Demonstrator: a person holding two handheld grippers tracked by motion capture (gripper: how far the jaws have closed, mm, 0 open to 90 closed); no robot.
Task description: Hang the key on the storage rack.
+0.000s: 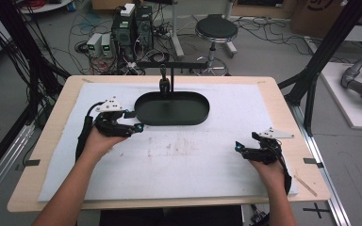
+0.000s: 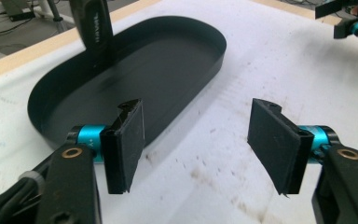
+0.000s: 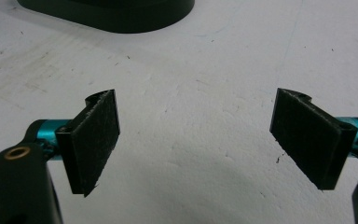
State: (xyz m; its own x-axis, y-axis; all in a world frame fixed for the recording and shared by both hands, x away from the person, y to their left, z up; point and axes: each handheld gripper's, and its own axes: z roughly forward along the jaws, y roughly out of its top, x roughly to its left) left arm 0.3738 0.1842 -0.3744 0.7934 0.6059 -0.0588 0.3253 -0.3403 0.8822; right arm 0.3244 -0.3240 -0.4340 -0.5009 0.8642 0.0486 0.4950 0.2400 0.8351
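Observation:
A black oval tray lies empty on the white mat at the table's far middle. A black upright post rises at its back edge. My left gripper sits just left of the tray's near-left end, open. In the left gripper view its jaws frame bare mat, with the tray just beyond the left pad. My right gripper rests at the mat's right side, well apart from the tray, open. In the right gripper view it has nothing between the pads, and the tray shows at the top.
The white mat covers most of the wooden table and carries faint brown stains at the middle. Behind the table stand a round stool, computer boxes and floor cables. Black frame posts rise at the right.

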